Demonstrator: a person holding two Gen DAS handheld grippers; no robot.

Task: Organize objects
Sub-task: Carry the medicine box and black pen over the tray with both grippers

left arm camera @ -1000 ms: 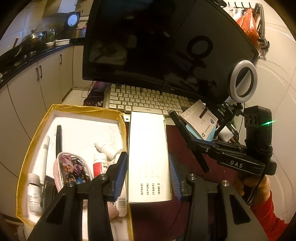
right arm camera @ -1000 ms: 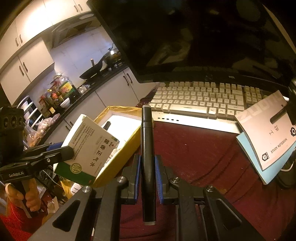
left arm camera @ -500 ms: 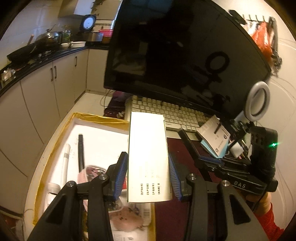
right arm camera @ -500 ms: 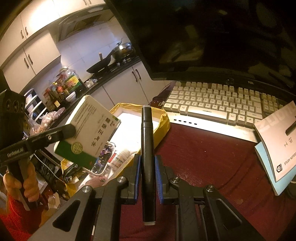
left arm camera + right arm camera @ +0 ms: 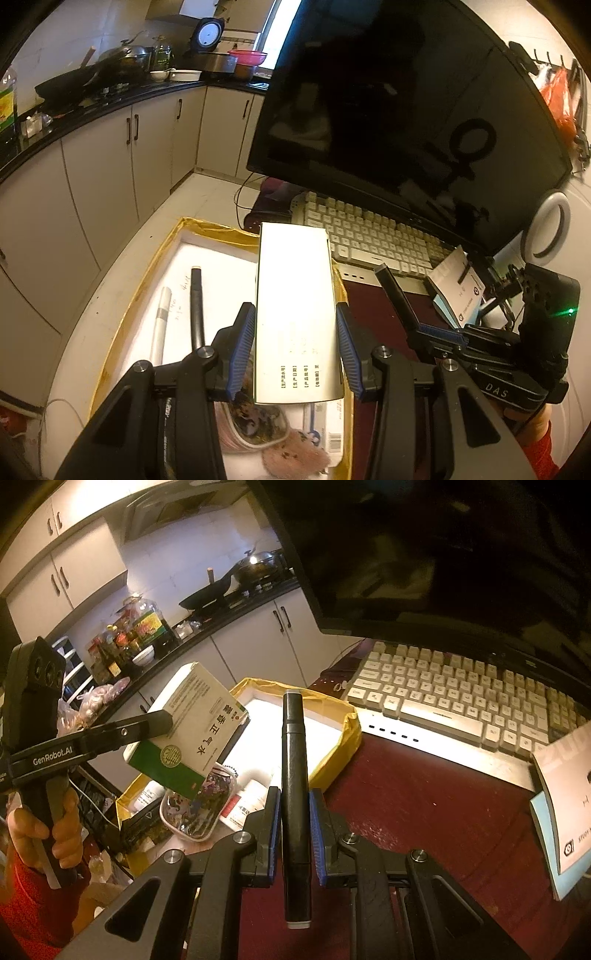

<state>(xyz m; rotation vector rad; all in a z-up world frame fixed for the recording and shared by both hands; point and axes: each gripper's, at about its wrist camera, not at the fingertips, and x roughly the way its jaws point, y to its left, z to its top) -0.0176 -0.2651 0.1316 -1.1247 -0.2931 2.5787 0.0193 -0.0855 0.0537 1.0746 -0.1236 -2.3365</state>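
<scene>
My left gripper (image 5: pixel 295 349) is shut on a white and green medicine box (image 5: pixel 295 314), held in the air above the yellow-rimmed storage box (image 5: pixel 207 230). The medicine box also shows in the right wrist view (image 5: pixel 188 731), over the storage box (image 5: pixel 332 716). My right gripper (image 5: pixel 293 834) is shut on a black marker pen (image 5: pixel 294 775), held above the dark red table (image 5: pixel 424 805) beside the storage box. The storage box holds a white pen (image 5: pixel 160 317), a black pen (image 5: pixel 197 310), a patterned pouch (image 5: pixel 255 421) and small bottles (image 5: pixel 243 805).
A white keyboard (image 5: pixel 373 236) lies under a big dark monitor (image 5: pixel 406 110). A notebook (image 5: pixel 565 797) lies at the table's right. A ring light (image 5: pixel 546 229) stands at the far right. Kitchen cabinets (image 5: pixel 110 166) and a cluttered counter stand beyond the table's left.
My left gripper has lifted the medicine box higher and further left over the storage box. My right gripper with the marker has moved a little toward the storage box.
</scene>
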